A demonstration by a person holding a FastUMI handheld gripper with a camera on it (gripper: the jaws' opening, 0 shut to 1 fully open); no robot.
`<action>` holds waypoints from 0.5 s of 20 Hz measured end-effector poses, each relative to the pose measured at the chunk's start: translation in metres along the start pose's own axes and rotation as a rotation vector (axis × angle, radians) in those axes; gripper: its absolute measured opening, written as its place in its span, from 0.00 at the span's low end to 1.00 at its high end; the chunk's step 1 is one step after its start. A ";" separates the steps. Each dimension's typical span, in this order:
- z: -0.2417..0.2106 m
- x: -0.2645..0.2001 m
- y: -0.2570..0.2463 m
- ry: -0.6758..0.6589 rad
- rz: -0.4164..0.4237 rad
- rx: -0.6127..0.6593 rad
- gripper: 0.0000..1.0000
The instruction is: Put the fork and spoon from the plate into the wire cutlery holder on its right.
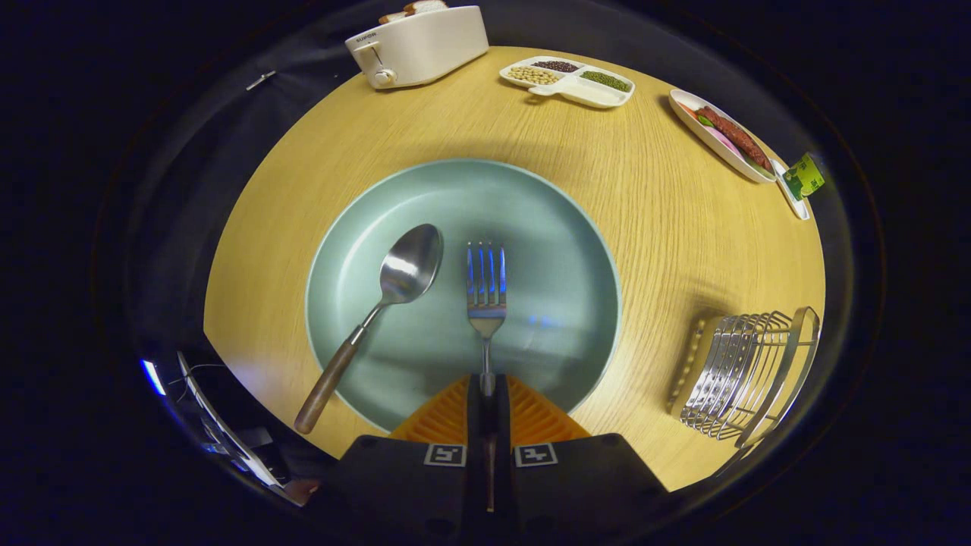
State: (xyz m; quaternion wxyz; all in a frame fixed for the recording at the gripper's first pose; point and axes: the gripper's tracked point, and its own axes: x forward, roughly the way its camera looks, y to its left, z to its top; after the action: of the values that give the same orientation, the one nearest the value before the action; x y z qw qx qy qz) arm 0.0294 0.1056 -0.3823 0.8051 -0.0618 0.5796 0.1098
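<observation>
The toaster far beyond the fingers carries a short line of dark lettering near its lever end, too small to read with certainty, and the green packet far ahead and to the right has print that cannot be made out. Each finger block bears 1 square black-and-white marker on its top face. The gripper has its 2 orange-ribbed fingers drawn together on the fork, both pressing on the thin neck of its handle; the rest of the handle runs back between the finger blocks and is mostly hidden there, with only a dark sliver showing in the slot. The fork's 4 tines point straight ahead of the jaws over the pale green plate, and whether they touch it or hang just above cannot be told. The spoon lies to the left of the fingers, bowl up on the plate and ahead of them, its brown wooden handle slanting back over the plate's near rim onto the round wooden table. The wire cutlery holder stands on the table to the right of the jaws, apart from the plate, its far side bent by the lens. Well beyond the plate sit a white divided dish holding 3 kinds of beans and a long white dish with reddish food. Bread slices in the toaster are cut off at the top.
</observation>
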 end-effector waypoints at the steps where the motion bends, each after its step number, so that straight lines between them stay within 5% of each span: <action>1: 0.002 -0.003 0.000 -0.006 0.009 0.016 0.09; 10: 0.016 -0.076 -0.010 -0.088 0.129 0.099 0.08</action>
State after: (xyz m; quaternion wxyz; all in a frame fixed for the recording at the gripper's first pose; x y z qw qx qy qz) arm 0.0235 0.0911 -0.3057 0.8230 0.0205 0.5513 0.1354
